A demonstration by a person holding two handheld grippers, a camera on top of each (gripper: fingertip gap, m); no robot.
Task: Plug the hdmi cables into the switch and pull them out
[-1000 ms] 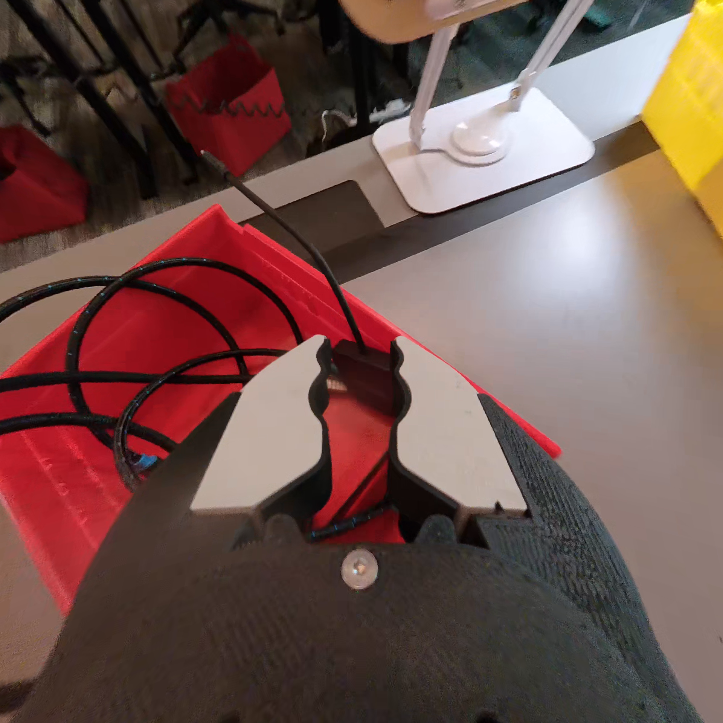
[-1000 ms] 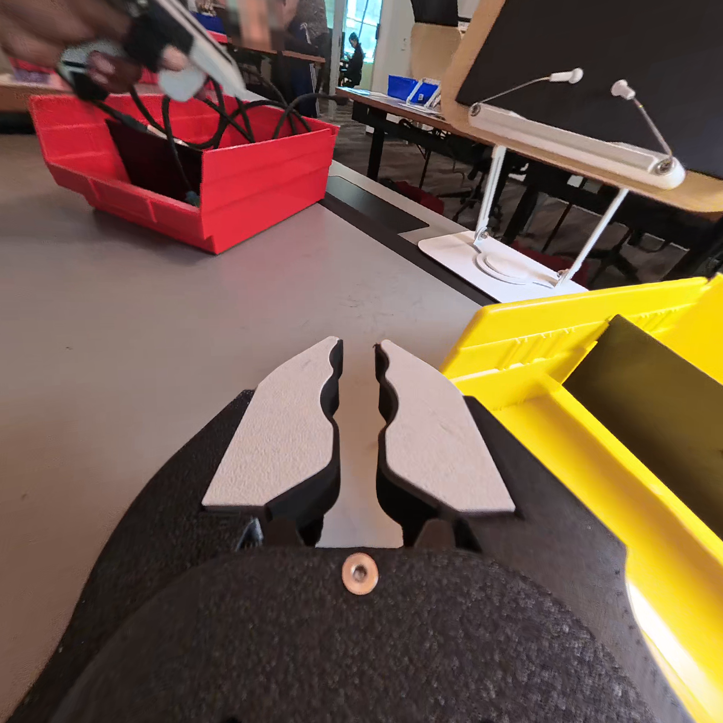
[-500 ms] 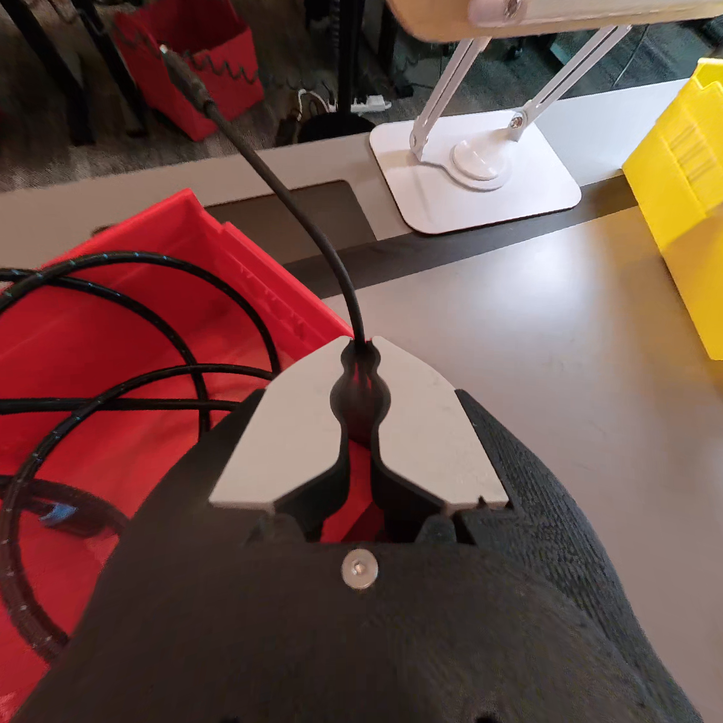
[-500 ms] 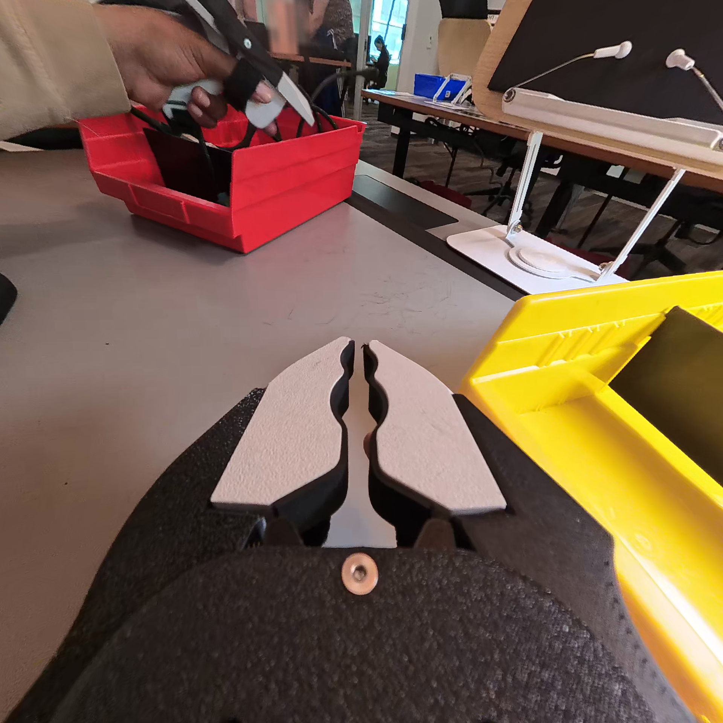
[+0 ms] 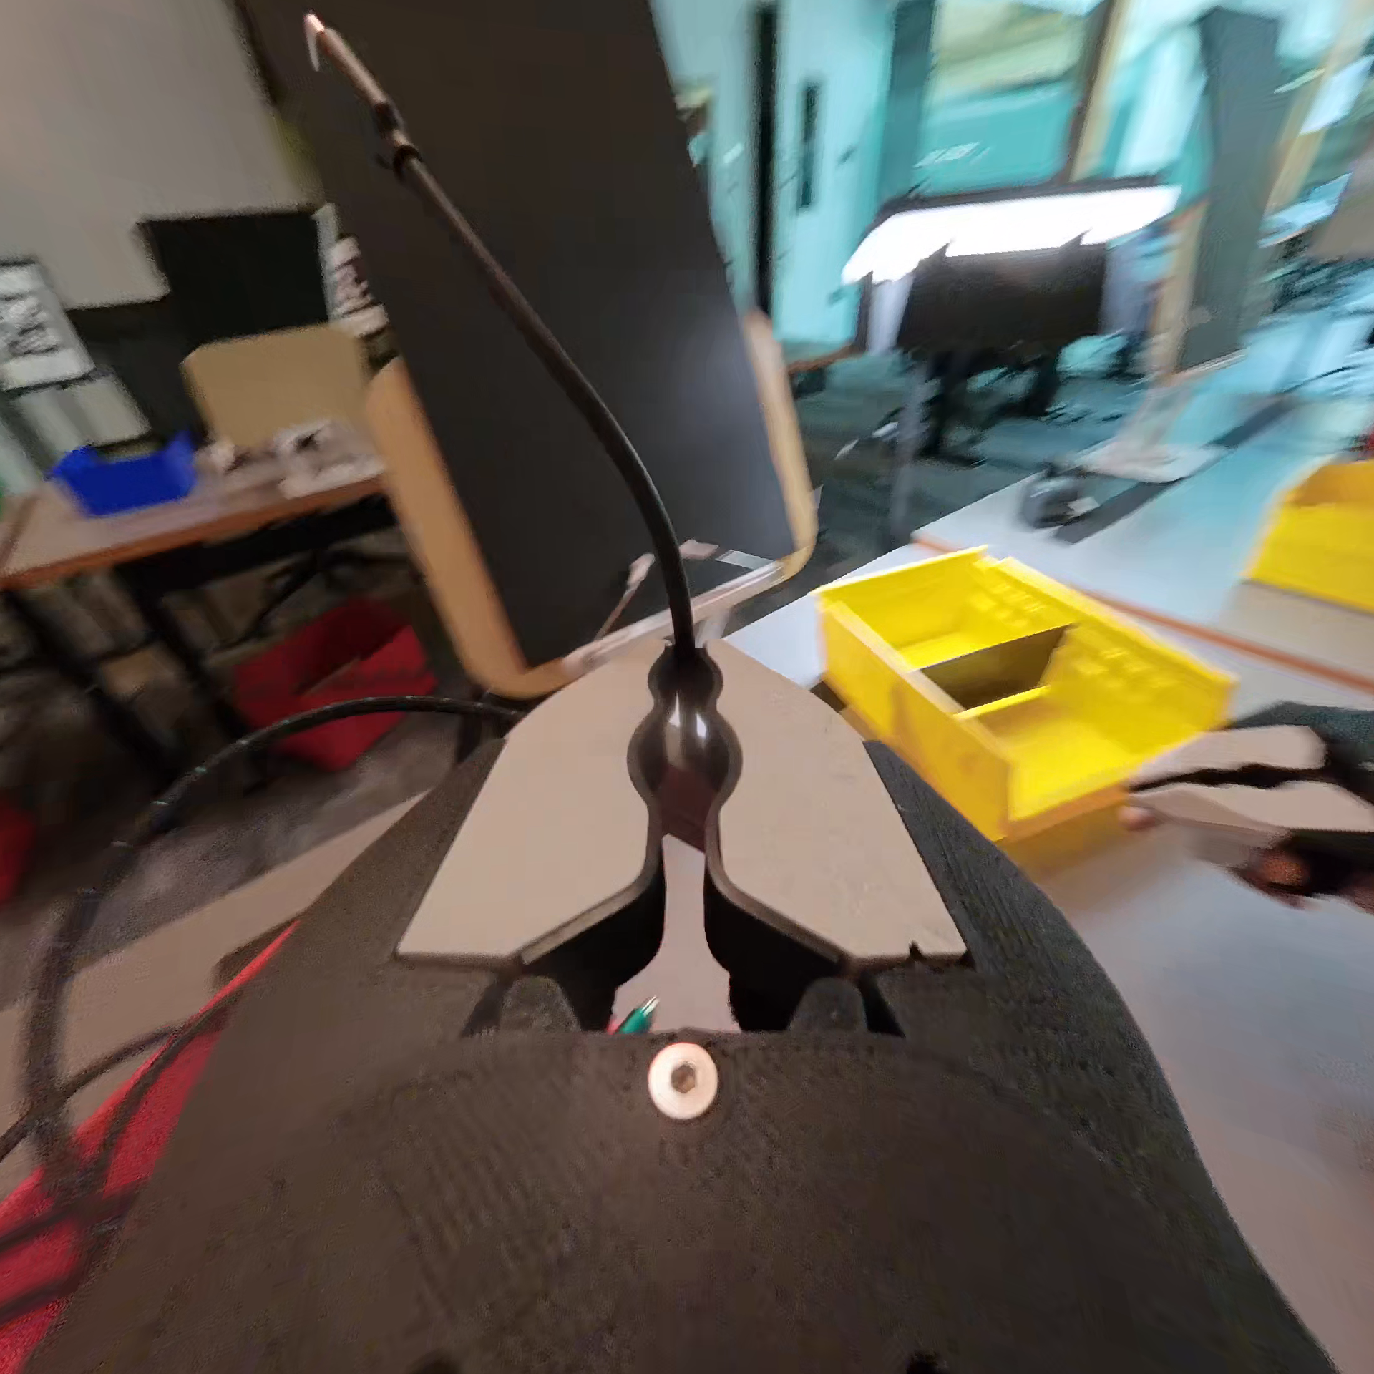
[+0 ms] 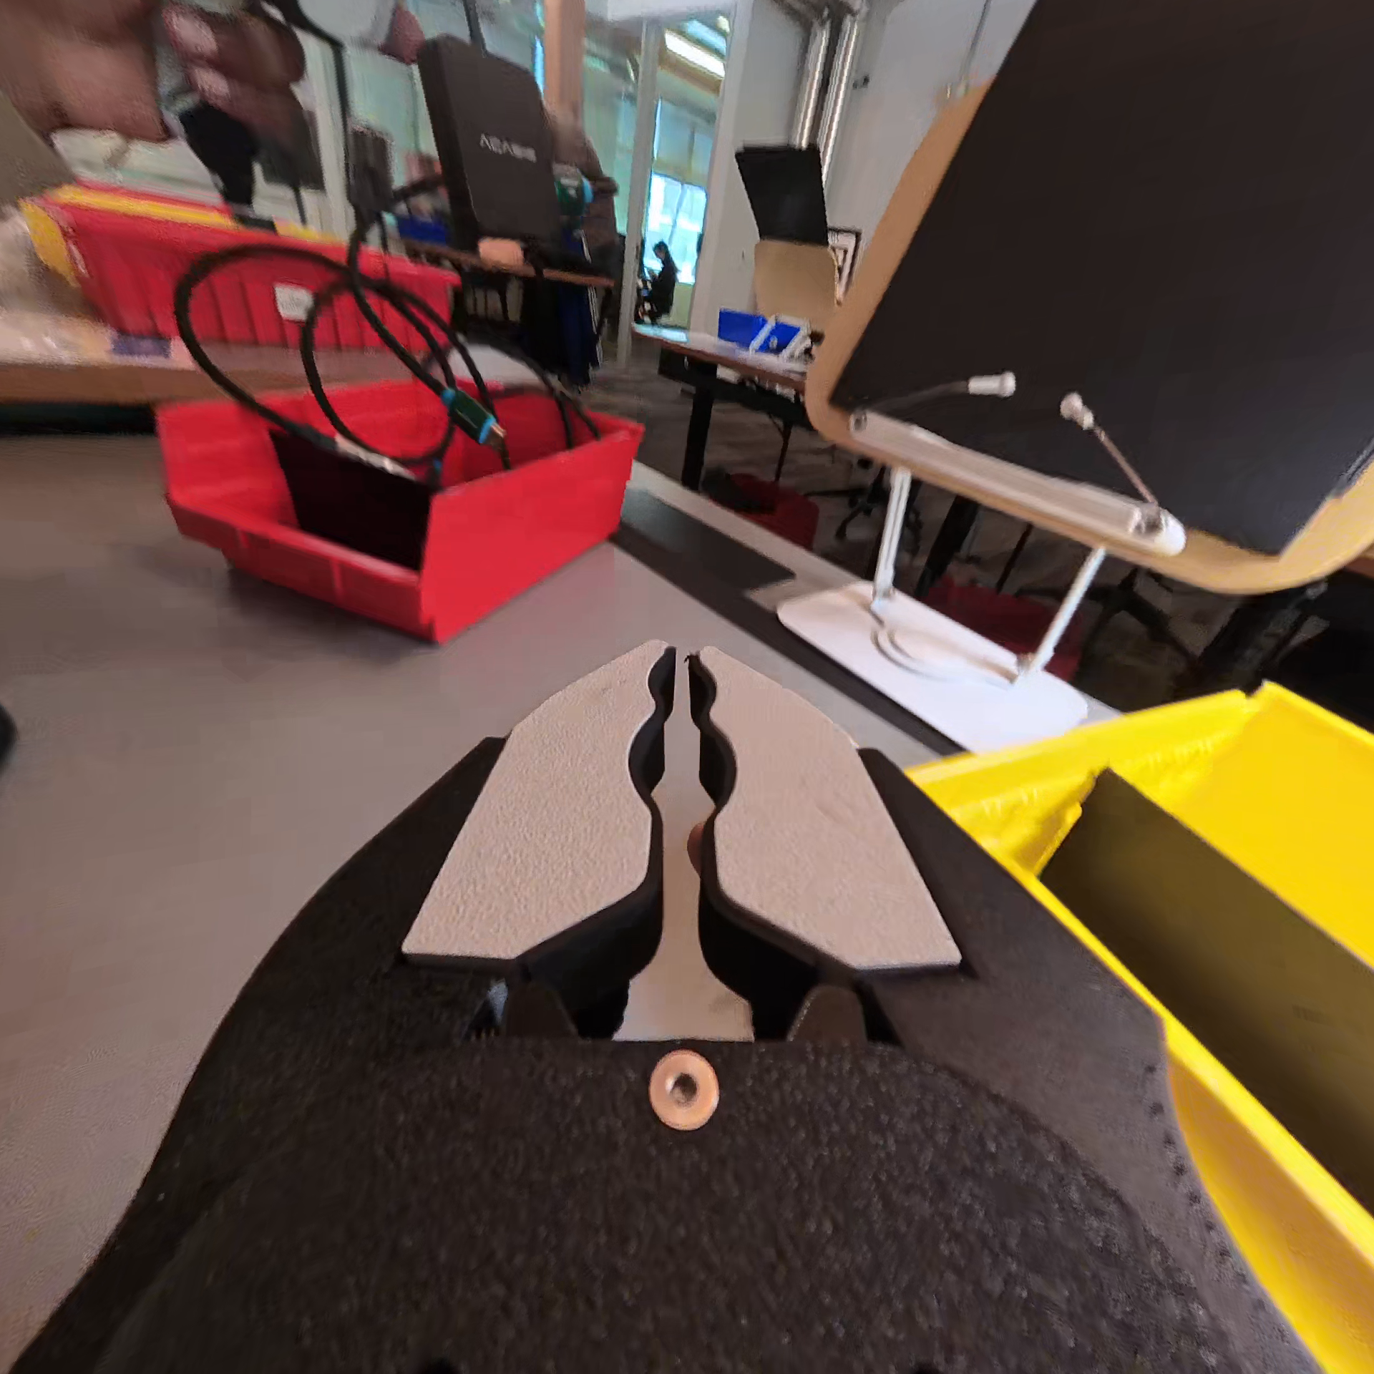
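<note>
My left gripper (image 5: 688, 647) is shut on a small black switch body (image 5: 684, 736). Its thin black lead (image 5: 520, 312) curves up to a plug at the top. A braided black HDMI cable (image 5: 223, 751) trails left and down toward the red bin (image 5: 44, 1227). In the right wrist view the cable loops (image 6: 334, 327) hang above the red bin (image 6: 505, 520), with a blue-green plug (image 6: 472, 416) dangling. The hand (image 6: 97, 67) holding them is blurred at top left. My right gripper (image 6: 682, 654) is shut and empty, low over the table, and also shows in the left wrist view (image 5: 1227, 788).
A yellow bin (image 6: 1264, 743) with a dark divider stands right beside my right gripper, also seen in the left wrist view (image 5: 1004, 691). A white stand (image 6: 952, 669) holding a tilted black board (image 6: 1152, 260) is at the table's far edge. Grey table surface (image 6: 186, 669) lies between the bins. The left gripper's tips are roughly 30 cm from the right gripper's.
My left gripper has risen out of the red bin with the switch and swung up toward the right, lifting the cables. My right gripper's jaws have closed from a narrow gap.
</note>
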